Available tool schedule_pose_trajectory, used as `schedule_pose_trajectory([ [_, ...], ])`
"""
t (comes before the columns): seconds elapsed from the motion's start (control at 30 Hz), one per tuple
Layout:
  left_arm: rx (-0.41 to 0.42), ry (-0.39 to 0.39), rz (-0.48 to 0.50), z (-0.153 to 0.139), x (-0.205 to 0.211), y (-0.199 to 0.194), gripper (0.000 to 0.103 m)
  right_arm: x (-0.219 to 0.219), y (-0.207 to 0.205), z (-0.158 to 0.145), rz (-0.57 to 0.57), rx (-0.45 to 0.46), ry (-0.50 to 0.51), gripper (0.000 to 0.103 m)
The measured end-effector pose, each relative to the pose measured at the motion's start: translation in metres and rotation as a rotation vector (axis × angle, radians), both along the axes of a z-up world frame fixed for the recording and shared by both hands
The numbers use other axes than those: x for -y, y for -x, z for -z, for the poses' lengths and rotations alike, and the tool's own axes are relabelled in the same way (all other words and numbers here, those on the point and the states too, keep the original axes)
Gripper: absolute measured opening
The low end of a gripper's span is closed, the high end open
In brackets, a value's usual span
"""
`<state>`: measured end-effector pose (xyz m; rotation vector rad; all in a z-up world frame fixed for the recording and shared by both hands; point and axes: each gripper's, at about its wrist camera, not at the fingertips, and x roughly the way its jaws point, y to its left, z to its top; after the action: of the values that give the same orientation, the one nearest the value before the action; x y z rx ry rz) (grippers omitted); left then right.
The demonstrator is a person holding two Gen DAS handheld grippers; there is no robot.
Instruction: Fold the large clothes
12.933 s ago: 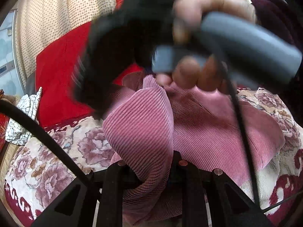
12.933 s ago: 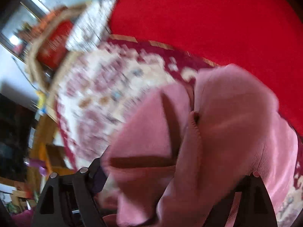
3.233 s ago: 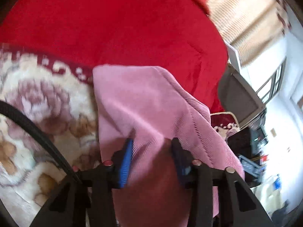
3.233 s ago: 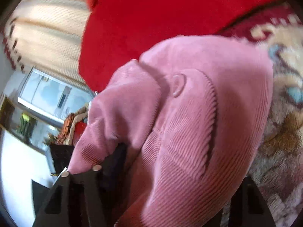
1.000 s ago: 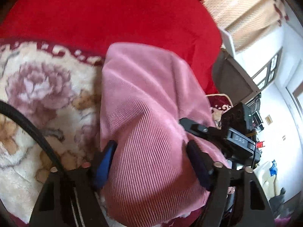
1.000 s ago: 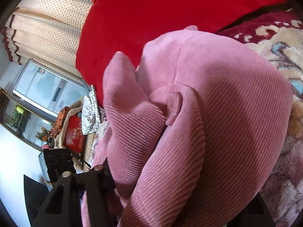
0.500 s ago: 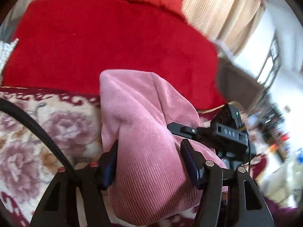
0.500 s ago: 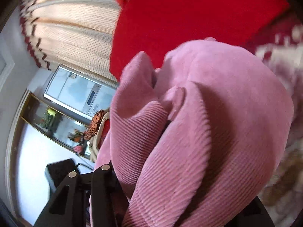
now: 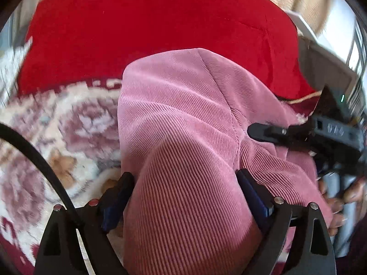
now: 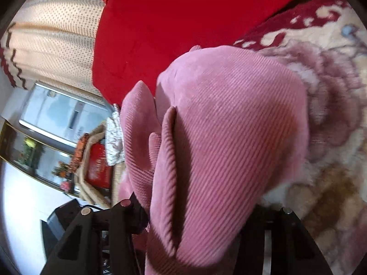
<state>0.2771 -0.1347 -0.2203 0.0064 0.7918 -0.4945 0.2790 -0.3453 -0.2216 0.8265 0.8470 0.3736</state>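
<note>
A pink corduroy garment is bundled into a thick fold over the floral blanket. My left gripper has its blue-padded fingers wide apart on either side of the bundle, which bulges between them. In the left wrist view my right gripper reaches in from the right, one black finger lying on the cloth. In the right wrist view the garment fills the frame between my right gripper's jaws, which are spread around the thick fold. The fingertips are hidden by cloth.
A red cushion stands behind the garment. Dotted beige curtains hang behind it. The floral blanket spreads on both sides. A patterned white cloth and a red box lie far off beside a cabinet.
Both grippers have risen and tilted with the bundle; my left gripper's fingers have spread wider than 3 seconds ago. The garment has gone from loosely spread to a compact fold.
</note>
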Motion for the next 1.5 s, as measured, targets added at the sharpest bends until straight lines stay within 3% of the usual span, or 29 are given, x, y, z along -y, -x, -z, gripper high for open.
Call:
schedule_pose_trajectory([
  [0.1, 0.014, 0.003, -0.009, 0.0, -0.002, 0.002, 0.093, -0.007, 0.006, -0.005, 0.008, 0.013, 0.057, 0.052],
  [0.23, -0.112, 0.139, -0.042, -0.003, -0.039, -0.005, 0.097, -0.014, 0.019, -0.015, 0.054, -0.007, 0.061, 0.053],
  [0.27, -0.121, 0.164, -0.051, -0.006, -0.047, -0.004, 0.097, -0.013, 0.022, -0.019, 0.06, -0.014, 0.074, 0.058],
  [0.33, -0.066, 0.149, -0.066, -0.016, -0.053, 0.004, 0.097, -0.021, 0.03, -0.036, 0.07, -0.024, 0.141, 0.06],
  [0.47, 0.051, 0.045, -0.047, -0.025, -0.048, 0.016, 0.095, -0.025, 0.048, -0.087, 0.084, 0.069, 0.342, 0.06],
  [0.53, 0.056, 0.033, -0.041, -0.023, -0.045, 0.016, 0.095, -0.028, 0.048, -0.113, 0.075, 0.141, 0.359, 0.059],
  [0.67, 0.014, 0.071, -0.042, -0.02, -0.049, 0.01, 0.095, -0.053, 0.016, -0.133, -0.011, 0.178, 0.382, 0.051],
  [0.73, 0.0, 0.075, -0.04, -0.018, -0.048, 0.009, 0.095, -0.071, -0.008, -0.132, -0.05, 0.193, 0.382, 0.048],
  [0.8, 0.002, 0.063, -0.029, -0.015, -0.045, 0.008, 0.095, -0.066, -0.036, -0.111, -0.046, 0.13, 0.338, 0.042],
  [0.83, 0.004, 0.058, -0.024, -0.014, -0.044, 0.008, 0.095, -0.062, -0.053, -0.093, -0.014, 0.068, 0.38, 0.033],
  [0.87, 0.002, 0.06, -0.019, -0.013, -0.044, 0.008, 0.095, -0.054, -0.063, -0.076, 0.017, 0.007, 0.436, 0.013],
  [0.9, -0.005, 0.069, -0.013, -0.012, -0.044, 0.006, 0.095, -0.044, -0.071, -0.061, 0.041, -0.036, 0.412, 0.012],
  [0.97, -0.021, 0.083, 0.005, -0.011, -0.045, 0.005, 0.095, -0.015, -0.068, -0.048, 0.081, -0.042, 0.198, 0.011],
  [1.0, -0.019, 0.079, 0.009, -0.012, -0.044, 0.005, 0.095, -0.007, -0.061, -0.049, 0.097, -0.039, 0.178, 0.011],
  [1.17, 0.014, 0.043, 0.006, -0.018, -0.04, 0.011, 0.095, -0.008, -0.034, -0.068, 0.096, 0.009, 0.384, 0.013],
  [1.33, 0.045, 0.049, 0.002, -0.026, -0.051, 0.016, 0.095, -0.007, 0.002, -0.119, 0.234, -0.012, 0.591, 0.018],
  [1.4, 0.03, 0.055, 0.003, -0.024, -0.052, 0.015, 0.095, -0.01, 0.013, -0.143, 0.257, 0.061, 0.592, 0.018],
  [1.5, 0.037, 0.048, 0.004, -0.026, -0.05, 0.017, 0.095, -0.034, 0.018, -0.167, 0.199, 0.186, 0.589, 0.018],
])
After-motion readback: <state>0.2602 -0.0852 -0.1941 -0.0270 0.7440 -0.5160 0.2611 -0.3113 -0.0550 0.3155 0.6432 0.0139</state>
